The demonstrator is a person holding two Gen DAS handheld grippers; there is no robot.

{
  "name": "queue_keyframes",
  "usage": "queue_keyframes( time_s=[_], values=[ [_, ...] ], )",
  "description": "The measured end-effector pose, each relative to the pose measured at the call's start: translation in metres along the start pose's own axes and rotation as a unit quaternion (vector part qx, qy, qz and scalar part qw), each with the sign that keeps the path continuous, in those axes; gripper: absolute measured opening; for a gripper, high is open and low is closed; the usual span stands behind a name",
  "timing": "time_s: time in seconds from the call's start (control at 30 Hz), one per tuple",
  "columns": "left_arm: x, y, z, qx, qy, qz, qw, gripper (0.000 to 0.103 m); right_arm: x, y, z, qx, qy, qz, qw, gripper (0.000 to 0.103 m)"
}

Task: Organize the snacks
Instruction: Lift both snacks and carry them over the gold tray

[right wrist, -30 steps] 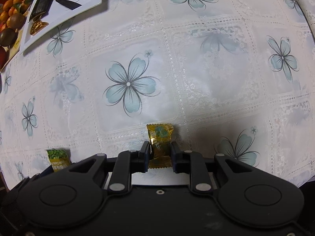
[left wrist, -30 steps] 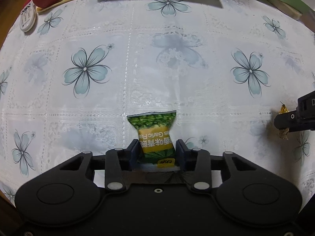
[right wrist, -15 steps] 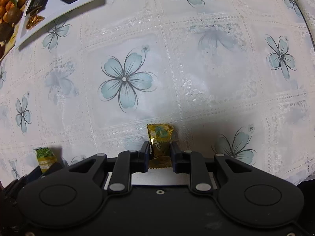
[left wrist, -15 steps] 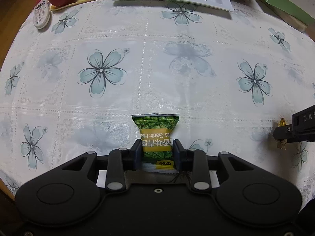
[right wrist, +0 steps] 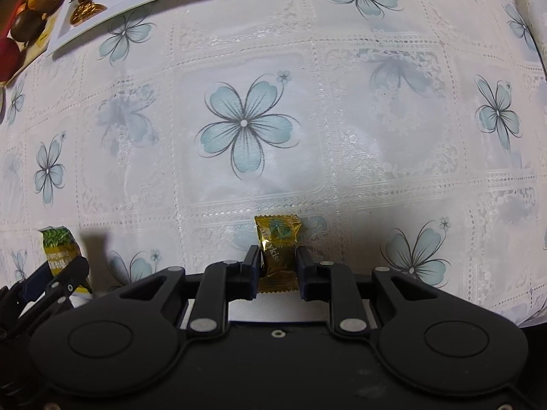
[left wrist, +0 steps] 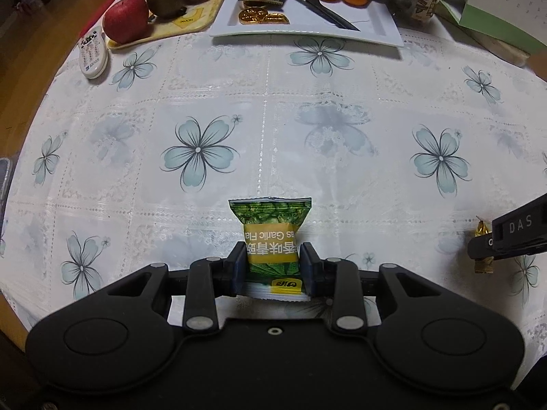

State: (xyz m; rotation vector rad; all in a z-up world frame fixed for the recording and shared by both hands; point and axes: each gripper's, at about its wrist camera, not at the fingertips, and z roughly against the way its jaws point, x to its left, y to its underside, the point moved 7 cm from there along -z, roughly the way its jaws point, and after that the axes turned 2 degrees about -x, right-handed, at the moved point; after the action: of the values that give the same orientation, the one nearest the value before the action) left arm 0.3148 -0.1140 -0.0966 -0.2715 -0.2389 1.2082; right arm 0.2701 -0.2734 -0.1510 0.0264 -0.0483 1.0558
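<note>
My left gripper [left wrist: 273, 260] is shut on a green and yellow pea snack packet [left wrist: 270, 235], held a little above the flowered tablecloth [left wrist: 259, 130]. A small gold-wrapped candy [right wrist: 277, 254] sits between the pads of my right gripper [right wrist: 276, 262], which is shut on it and points down at the cloth. In the right wrist view the green packet [right wrist: 58, 246] shows at the lower left in the other gripper. In the left wrist view the gold candy [left wrist: 482, 235] peeks out at the right edge behind the right gripper's black finger.
At the far edge stands a white tray [left wrist: 372, 24] with gold coins [left wrist: 254, 15], a dark wrapper and a black knife [left wrist: 321, 8]. A yellow board [left wrist: 191, 22] with an apple [left wrist: 125, 18], kiwis and oranges lies to its left. A white remote [left wrist: 92, 53] rests nearby.
The left gripper has closed on the green packet and risen with it, tilting up so the far trays come into view. The right gripper has stayed in place on the gold candy.
</note>
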Motion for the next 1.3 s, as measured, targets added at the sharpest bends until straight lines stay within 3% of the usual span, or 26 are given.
queue_keyframes(
  time_s=[0.5, 0.73, 1.0, 1.13, 1.3],
  values=[
    [0.005, 0.005, 0.015, -0.021, -0.004, -0.005, 0.9998, 0.041, 0.002, 0.002, 0.004, -0.012, 0.010, 0.008, 1.000, 0.023],
    [0.014, 0.020, 0.038, -0.036, -0.004, 0.006, 0.9993, 0.041, 0.003, 0.017, 0.029, -0.053, 0.015, 0.019, 0.998, 0.023],
    [0.026, 0.069, 0.091, -0.059, 0.006, 0.024, 0.9980, 0.041, -0.003, 0.089, 0.082, -0.129, -0.038, 0.031, 0.990, 0.023],
    [0.024, 0.100, 0.108, -0.046, 0.008, 0.016, 0.9988, 0.041, -0.010, 0.139, 0.099, -0.144, -0.073, 0.015, 0.987, 0.023],
    [0.014, 0.139, 0.114, -0.016, 0.018, 0.016, 0.9996, 0.041, -0.016, 0.194, 0.105, -0.148, -0.075, 0.002, 0.986, 0.023]
  ],
)
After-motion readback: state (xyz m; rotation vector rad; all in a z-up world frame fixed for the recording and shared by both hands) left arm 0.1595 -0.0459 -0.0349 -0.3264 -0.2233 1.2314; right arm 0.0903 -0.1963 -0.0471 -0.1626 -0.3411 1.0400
